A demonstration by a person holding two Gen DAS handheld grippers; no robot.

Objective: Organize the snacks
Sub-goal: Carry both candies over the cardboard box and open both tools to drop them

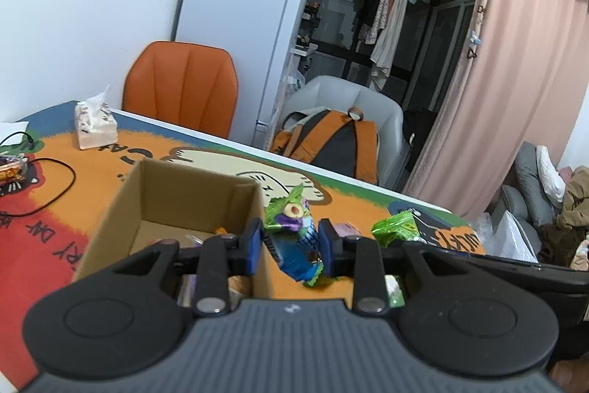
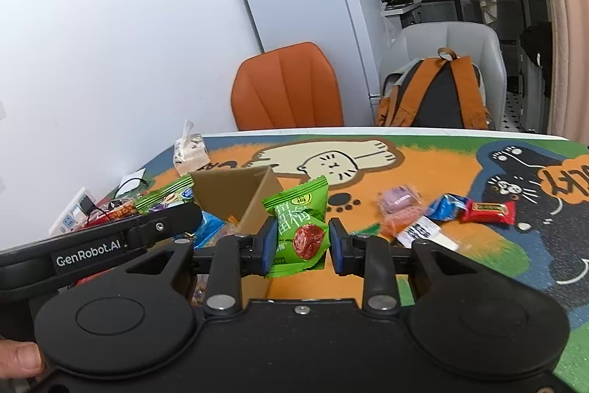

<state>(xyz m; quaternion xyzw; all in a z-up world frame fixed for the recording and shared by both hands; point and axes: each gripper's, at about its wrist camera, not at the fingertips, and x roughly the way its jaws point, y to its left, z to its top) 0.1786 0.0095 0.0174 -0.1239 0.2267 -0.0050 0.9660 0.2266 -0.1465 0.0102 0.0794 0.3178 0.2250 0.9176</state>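
Two snack packets are held aloft at once, one in each tool, and both sit just beside the open cardboard box (image 1: pixel 176 209) that is judged to be the collecting place. The left tool (image 1: pixel 291 247) is closed on a blue-and-green snack packet (image 1: pixel 294 238), which is gripped near its middle with its long axis tilted, the green crimped end pointing up and far. In the left wrist view the box lies immediately to the left of that packet, its near right wall almost touching the tool's left finger (image 1: pixel 254 245); a short move leftward and down would be needed to bring the packet over the opening.

The right tool (image 2: pixel 302 245) is closed on a green plum-candy packet (image 2: pixel 300 227), held upright with its printed face toward the camera. From the right wrist view the box (image 2: pixel 235 197) stands to the far left of the packet, with its corner just behind the packet's left edge. The left tool is therefore judged the nearer of the two to the opening, and it also lies between the right tool and the box.

More wrapped snacks, among them a red candy bar (image 2: pixel 487 211) and a blue wrapper (image 2: pixel 447 207), are left loose on the desk (image 2: pixel 460 153) to the right, well apart from the box.
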